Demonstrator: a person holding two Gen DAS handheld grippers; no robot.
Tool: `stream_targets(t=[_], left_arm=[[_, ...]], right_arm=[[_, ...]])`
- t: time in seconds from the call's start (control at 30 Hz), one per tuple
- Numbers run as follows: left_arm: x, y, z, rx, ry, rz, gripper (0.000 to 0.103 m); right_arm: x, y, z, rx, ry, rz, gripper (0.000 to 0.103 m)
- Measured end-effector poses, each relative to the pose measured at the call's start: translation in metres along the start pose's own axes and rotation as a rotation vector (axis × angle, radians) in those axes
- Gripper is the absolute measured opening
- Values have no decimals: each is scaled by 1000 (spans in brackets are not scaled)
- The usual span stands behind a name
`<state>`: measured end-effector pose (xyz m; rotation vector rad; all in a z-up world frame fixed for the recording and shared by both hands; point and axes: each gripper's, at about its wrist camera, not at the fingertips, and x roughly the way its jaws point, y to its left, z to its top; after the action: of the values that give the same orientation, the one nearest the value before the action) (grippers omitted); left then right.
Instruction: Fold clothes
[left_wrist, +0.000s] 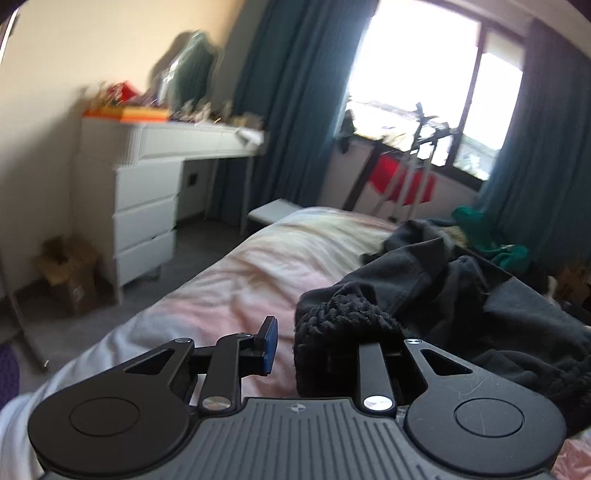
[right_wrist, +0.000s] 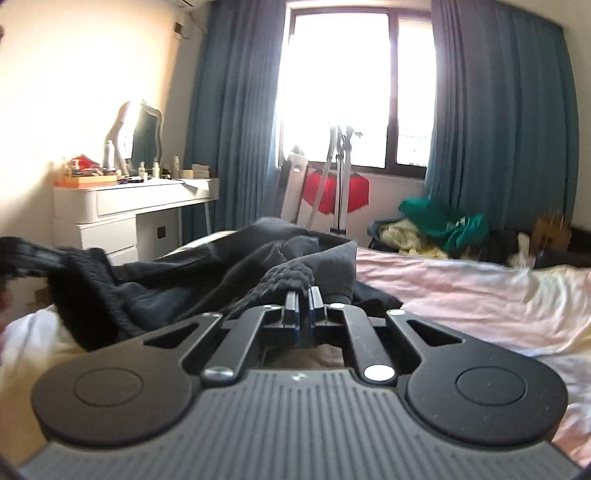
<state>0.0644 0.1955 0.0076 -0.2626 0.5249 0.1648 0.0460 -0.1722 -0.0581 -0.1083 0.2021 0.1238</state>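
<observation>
Daylight pours through the window (right_wrist: 340, 85) behind teal curtains (right_wrist: 236, 122) as we look across a bed covered with a rumpled pale pink sheet (right_wrist: 461, 295). On that sheet lies the dark garment (right_wrist: 207, 273) we are folding: a charcoal piece with thick black ribbed knit at its edges, heaped in loose folds toward the near side of the bed, one ribbed end stretching off to the left in the right wrist view. Our right gripper (right_wrist: 303, 295) is clamped tight on a ribbed knit edge of it, the two fingers (right_wrist: 291, 301) pressed together with the black knit pinched between them. Our left gripper (left_wrist: 317, 347) stands partly apart; its left finger with the blue pad (left_wrist: 271, 341) is bare, while the other finger is buried under a bunch of the same black knit, so we cannot tell whether the cloth is truly gripped there. Beyond the bed we see a white dressing table (right_wrist: 129, 210) with drawers, a mirror (right_wrist: 144, 136) and small bottles on top, a drying rack (right_wrist: 340, 173) hung with a red cloth (right_wrist: 332, 195) below the window, and a green garment (right_wrist: 443, 221) piled at the far right
</observation>
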Motion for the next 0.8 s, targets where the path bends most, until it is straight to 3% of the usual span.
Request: stream_targets(t=[0.1,0.17,0.27,0.37,0.4,0.43,0.47,0.5,0.57,0.63,0.7,0.8], left_arm=[[11,10,-5,3,83,90,26],[15,15,-8,-10,127,111,26],[2,20,-10,-61,138,103,26],[-19,14,-13,-83,121,57,26],[-27,11,-15,-75,115,41,31],[-33,5,-17,-31,112,29,37],[-39,-2,-20,39,111,26,49],[-44,-13,-23,134,106,34,52],[-47,-43,-36,347,73,74,53],[-44,-67,-50,560,35,116,56],[-36,-82,-65,765,-12,181,60],[-21,-93,-86,989,-96,274,59]], right_arm=[[-7,-2,-5,-23,86,1,3],[2,-14,-16,45,175,22,3],[17,-34,-33,196,274,69,3],[24,-39,-43,230,297,35,5],[26,-39,-44,234,297,29,6],[30,-40,-45,238,301,37,6],[31,-40,-47,238,312,56,7],[32,-37,-49,227,324,71,9],[34,-28,-53,193,342,91,25],[36,-21,-55,166,346,100,52],[41,-15,-57,155,349,103,60],[50,-12,-60,158,351,83,60]])
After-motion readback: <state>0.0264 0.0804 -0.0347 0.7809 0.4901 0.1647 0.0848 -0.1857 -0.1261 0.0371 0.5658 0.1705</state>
